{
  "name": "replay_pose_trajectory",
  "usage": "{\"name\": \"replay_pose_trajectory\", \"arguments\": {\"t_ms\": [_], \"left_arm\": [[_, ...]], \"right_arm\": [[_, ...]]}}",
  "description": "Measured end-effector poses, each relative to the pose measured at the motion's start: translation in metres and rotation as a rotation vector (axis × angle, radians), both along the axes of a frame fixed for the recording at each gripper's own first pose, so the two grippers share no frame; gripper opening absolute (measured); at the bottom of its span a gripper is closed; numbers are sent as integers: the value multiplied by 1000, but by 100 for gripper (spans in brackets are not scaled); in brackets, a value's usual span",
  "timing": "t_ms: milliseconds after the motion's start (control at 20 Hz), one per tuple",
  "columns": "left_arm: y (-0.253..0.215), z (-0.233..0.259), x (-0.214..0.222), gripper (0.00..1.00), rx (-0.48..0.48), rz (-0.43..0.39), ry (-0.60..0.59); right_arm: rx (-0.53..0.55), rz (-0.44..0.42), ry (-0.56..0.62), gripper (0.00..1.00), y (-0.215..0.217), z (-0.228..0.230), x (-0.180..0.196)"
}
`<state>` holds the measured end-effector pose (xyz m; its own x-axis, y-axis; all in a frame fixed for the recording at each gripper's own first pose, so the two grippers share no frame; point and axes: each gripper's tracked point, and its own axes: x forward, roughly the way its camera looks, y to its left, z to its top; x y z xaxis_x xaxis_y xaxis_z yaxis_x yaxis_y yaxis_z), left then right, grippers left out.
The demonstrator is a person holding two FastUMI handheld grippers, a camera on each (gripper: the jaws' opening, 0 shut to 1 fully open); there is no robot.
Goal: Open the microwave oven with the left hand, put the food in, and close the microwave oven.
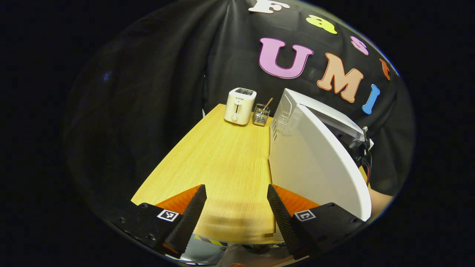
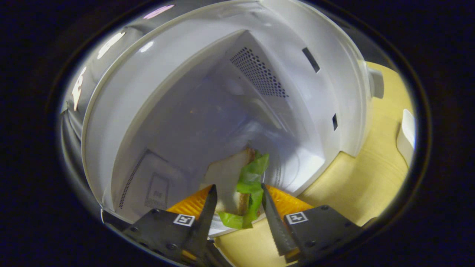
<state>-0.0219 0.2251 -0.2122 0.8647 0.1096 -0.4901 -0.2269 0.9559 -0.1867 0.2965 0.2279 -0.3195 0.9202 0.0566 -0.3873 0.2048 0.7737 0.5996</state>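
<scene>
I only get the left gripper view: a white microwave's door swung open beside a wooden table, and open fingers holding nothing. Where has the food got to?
Observer: The right gripper has it, a bread sandwich with green lettuce pinched between both fingers.
Visitor: Is it inside the oven yet?
Observer: Just at the front edge. The sandwich points into the open white microwave cavity.
Visitor: Anything else in there?
Observer: I see no other food, just bare walls and a perforated vent panel on one side.
</scene>
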Motion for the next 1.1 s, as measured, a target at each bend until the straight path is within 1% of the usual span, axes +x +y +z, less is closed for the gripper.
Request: {"name": "replay_pose_trajectory", "arguments": {"t_ms": [50, 100, 300, 350, 500, 650, 700, 750, 800, 900, 950, 1000, 1050, 1100], "left_arm": [[1, 1, 0, 97, 1, 2, -2], [1, 0, 0, 97, 3, 4, -4], [0, 0, -2, 97, -4, 6, -10], [-1, 0, -2, 97, -5, 4, -11], [-3, 1, -2, 97, 11, -12, -14], [-8, 3, -1, 97, 18, -33, -22], [-11, 3, -1, 97, 12, -39, -24], [-13, 2, 0, 97, 6, -45, -26], [-16, 3, 0, 99, 4, -53, -26], [-21, 2, -1, 97, 9, -73, -25], [-23, 2, -1, 95, 17, -86, -25], [-26, 2, -1, 95, 23, -100, -24], [-28, 2, -1, 92, 26, -110, -22], [-28, 2, 0, 89, 32, -113, -15]], "right_arm": [[-14, -2, -12, 85, -1, 3, -2], [-34, -2, -19, 91, -5, 6, -5], [-110, 24, -19, 90, -14, 9, -23], [-130, 27, -27, 99, -17, 12, -28], [-168, 44, -54, 99, -23, 28, -48], [-199, 68, -64, 99, -31, 41, -77], [-210, 81, -56, 91, -34, 42, -88], [-208, 99, -46, 91, -36, 43, -101], [-201, 115, -38, 99, -37, 43, -113], [-202, 125, -25, 99, -45, 46, -139], [-210, 119, -26, 91, -51, 50, -151], [-218, 116, -35, 90, -56, 55, -162], [-233, 116, -39, 99, -64, 55, -173], [-259, 117, -39, 99, -70, 56, -184]]}}
